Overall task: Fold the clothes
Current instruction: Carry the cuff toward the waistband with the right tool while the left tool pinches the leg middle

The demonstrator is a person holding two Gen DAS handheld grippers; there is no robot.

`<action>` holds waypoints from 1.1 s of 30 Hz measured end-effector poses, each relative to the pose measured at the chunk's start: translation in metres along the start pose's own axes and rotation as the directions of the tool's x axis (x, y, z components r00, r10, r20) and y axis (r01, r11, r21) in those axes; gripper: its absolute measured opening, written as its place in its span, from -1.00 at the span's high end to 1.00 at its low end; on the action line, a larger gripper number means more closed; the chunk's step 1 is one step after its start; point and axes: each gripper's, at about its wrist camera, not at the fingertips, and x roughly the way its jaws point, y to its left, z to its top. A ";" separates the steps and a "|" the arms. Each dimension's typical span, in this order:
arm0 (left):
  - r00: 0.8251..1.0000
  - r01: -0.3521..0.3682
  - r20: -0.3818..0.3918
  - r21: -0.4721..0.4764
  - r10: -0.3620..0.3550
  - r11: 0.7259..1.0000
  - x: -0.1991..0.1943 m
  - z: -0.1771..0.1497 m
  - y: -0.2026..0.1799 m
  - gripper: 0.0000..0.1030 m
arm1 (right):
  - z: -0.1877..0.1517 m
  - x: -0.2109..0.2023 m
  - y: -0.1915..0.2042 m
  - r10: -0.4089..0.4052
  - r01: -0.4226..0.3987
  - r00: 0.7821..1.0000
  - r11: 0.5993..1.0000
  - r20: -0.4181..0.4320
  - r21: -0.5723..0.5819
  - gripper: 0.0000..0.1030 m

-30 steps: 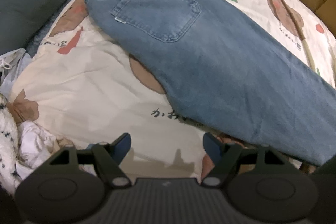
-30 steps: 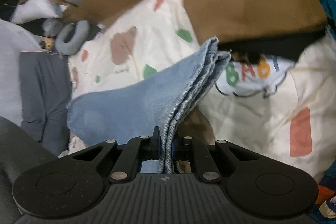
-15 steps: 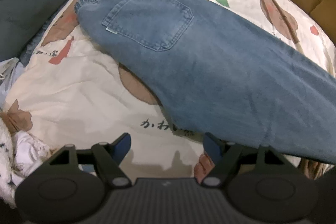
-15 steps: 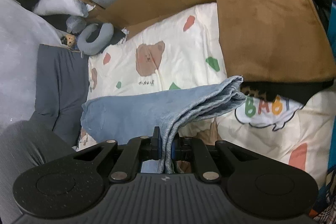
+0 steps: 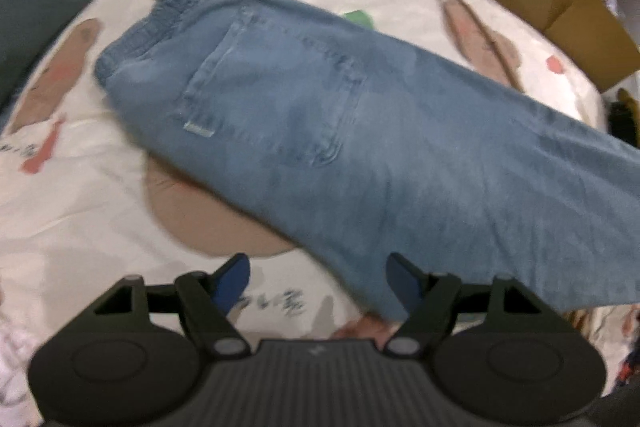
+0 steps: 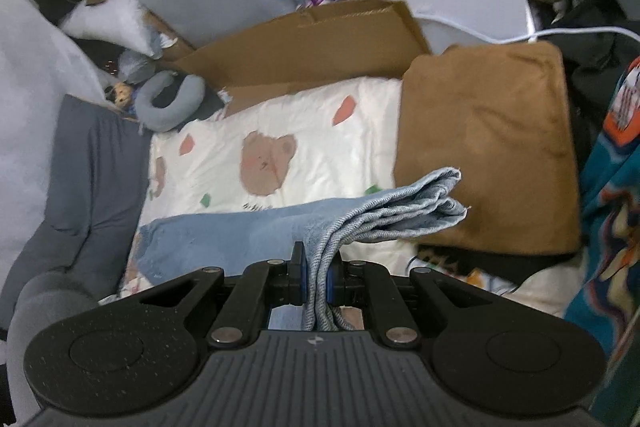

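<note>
Light blue jeans lie across a cream bedsheet with bear prints, back pocket up, elastic waistband at the upper left. My left gripper is open just above the sheet, its right blue pad at the jeans' near edge, nothing between the fingers. In the right wrist view, my right gripper is shut on the bunched leg hems of the jeans, lifted off the bed; the rest of the denim trails down to the left.
A folded brown blanket sits on the bed at right. Cardboard sheets line the far side. A grey mattress edge and a grey neck pillow lie at left. Patterned teal fabric hangs far right.
The left gripper has moved closer over the jeans, towards the seat and pocket. The right gripper has lifted higher with the hems, so more of the bed and room shows.
</note>
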 end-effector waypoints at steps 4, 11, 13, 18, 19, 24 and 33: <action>0.996 0.093 0.013 0.034 -0.093 0.995 0.020 0.012 -0.010 -0.45 | 0.012 0.007 -0.002 -0.035 0.036 0.999 0.999 -0.025 0.019 0.86; 0.975 0.222 -0.021 0.111 -0.221 0.969 0.054 0.033 -0.042 -0.45 | 0.003 0.049 -0.009 -0.127 0.139 0.979 0.988 -0.157 0.067 0.86; 0.968 0.250 -0.033 0.139 -0.248 0.958 0.063 0.036 -0.053 -0.45 | -0.001 0.061 -0.011 -0.152 0.171 0.969 0.982 -0.194 0.080 0.86; 0.944 0.329 -0.074 0.198 -0.320 0.923 0.086 0.042 -0.079 -0.39 | -0.014 0.083 -0.019 -0.218 0.246 0.942 0.966 -0.256 0.083 0.85; 0.938 0.347 -0.085 0.207 -0.337 0.915 0.091 0.043 -0.084 -0.36 | -0.016 0.086 -0.020 -0.229 0.257 0.938 0.963 -0.262 0.080 0.85; 0.910 0.413 -0.135 0.263 -0.391 0.872 0.112 0.043 -0.109 -0.20 | -0.009 0.084 -0.010 -0.250 0.272 0.939 0.960 -0.236 0.068 0.85; 0.836 0.546 -0.279 0.327 -0.473 0.772 0.140 0.028 -0.142 0.69 | 0.001 0.074 0.019 -0.272 0.285 0.934 0.958 -0.232 0.023 0.85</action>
